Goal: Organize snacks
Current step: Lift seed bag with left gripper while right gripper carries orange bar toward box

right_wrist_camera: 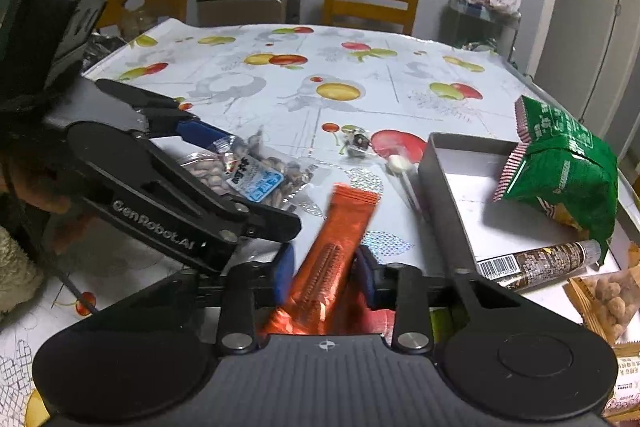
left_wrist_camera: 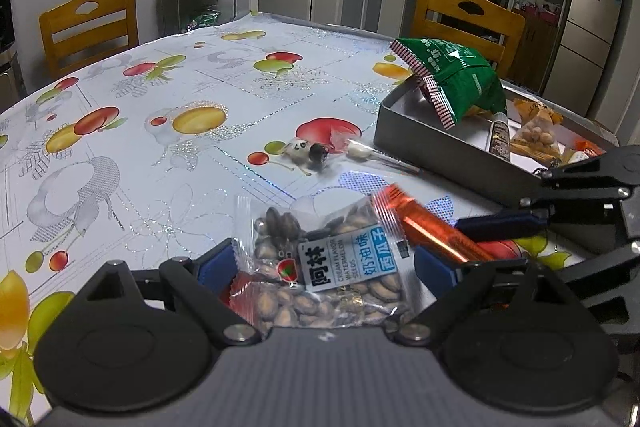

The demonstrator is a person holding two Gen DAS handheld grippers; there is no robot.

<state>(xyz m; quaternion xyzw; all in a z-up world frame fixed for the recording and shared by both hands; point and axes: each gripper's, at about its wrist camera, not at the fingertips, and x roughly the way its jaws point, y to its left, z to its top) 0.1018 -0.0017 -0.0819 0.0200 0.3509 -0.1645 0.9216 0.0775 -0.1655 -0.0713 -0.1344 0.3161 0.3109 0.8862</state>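
A clear packet of watermelon seeds [left_wrist_camera: 332, 267] with a blue and white label lies on the fruit-print tablecloth. My left gripper [left_wrist_camera: 325, 267] straddles it, open wide, its blue pads [left_wrist_camera: 216, 263] just off the packet's edges. The right wrist view shows this gripper [right_wrist_camera: 256, 181] around the seed packet [right_wrist_camera: 256, 179]. My right gripper [right_wrist_camera: 325, 277] is shut on a long orange stick packet [right_wrist_camera: 332, 251], whose far end rises off the table. In the left wrist view the orange stick packet [left_wrist_camera: 424, 227] sits in the right gripper [left_wrist_camera: 476, 239] beside the seeds.
A grey tray [right_wrist_camera: 444, 195] at the right holds a green bag [right_wrist_camera: 568, 163], a brown stick packet [right_wrist_camera: 540, 261] and nut packets [right_wrist_camera: 608, 299]. A lollipop [right_wrist_camera: 398, 165] and a small panda candy [left_wrist_camera: 308, 151] lie before it. Wooden chairs [left_wrist_camera: 88, 27] stand around the table.
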